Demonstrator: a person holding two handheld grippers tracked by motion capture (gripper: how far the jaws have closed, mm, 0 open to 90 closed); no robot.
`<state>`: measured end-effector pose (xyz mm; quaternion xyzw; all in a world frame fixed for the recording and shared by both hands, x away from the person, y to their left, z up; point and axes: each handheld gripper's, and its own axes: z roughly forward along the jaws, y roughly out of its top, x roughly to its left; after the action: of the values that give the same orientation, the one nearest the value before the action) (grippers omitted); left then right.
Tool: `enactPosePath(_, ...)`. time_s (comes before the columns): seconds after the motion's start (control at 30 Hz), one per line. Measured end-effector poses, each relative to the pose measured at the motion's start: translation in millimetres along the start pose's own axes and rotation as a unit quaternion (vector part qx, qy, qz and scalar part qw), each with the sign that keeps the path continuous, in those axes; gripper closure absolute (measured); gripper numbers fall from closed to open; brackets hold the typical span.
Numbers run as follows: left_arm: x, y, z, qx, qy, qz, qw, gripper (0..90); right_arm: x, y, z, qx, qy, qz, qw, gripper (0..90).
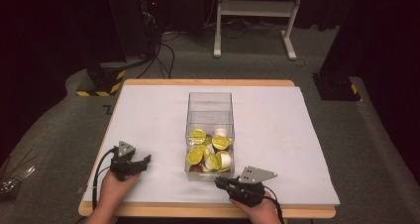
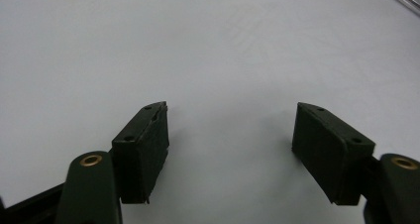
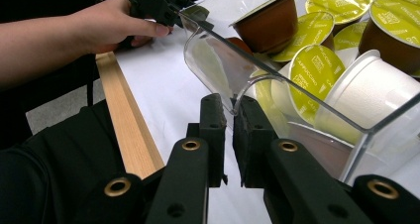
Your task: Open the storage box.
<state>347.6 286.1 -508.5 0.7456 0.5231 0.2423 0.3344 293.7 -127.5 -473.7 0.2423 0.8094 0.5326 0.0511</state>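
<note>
As the right tongs (image 3: 229, 135) sit at the near edge of the counter (image 1: 297, 135), their jaws are pinched shut on the near wall of the clear box (image 1: 210, 105), at its rim. The box lies directly ahead of these tongs, its long axis running away from the person, with yellow-lidded coffee pods (image 1: 198, 154) heaped in its near half. The left tongs (image 1: 132, 164) rest on the white sheet well apart to the box's left, jaws parted and holding nothing. The right hand (image 1: 260, 211) is thus the nearer one; any pull or tilt of the box probably depends on this rim grip.
</note>
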Motion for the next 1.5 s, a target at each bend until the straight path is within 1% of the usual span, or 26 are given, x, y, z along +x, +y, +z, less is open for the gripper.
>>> enactPosePath(1.0,-0.2,-0.1,0.1,0.0,0.0,-0.001,1.0,30.3,5.8,-3.8,-4.1,0.0,0.014,0.001,0.9999,83.7)
enactPosePath(1.4,-0.2,-0.1,0.1,0.0,0.0,-0.001,1.0,30.3,5.4,-3.5,-4.1,0.001,0.015,0.002,0.9999,83.0)
enactPosePath(1.5,-0.2,-0.1,0.0,0.0,0.0,-0.001,1.0,30.3,5.3,-2.6,-5.2,-0.004,0.014,0.006,0.9999,81.9)
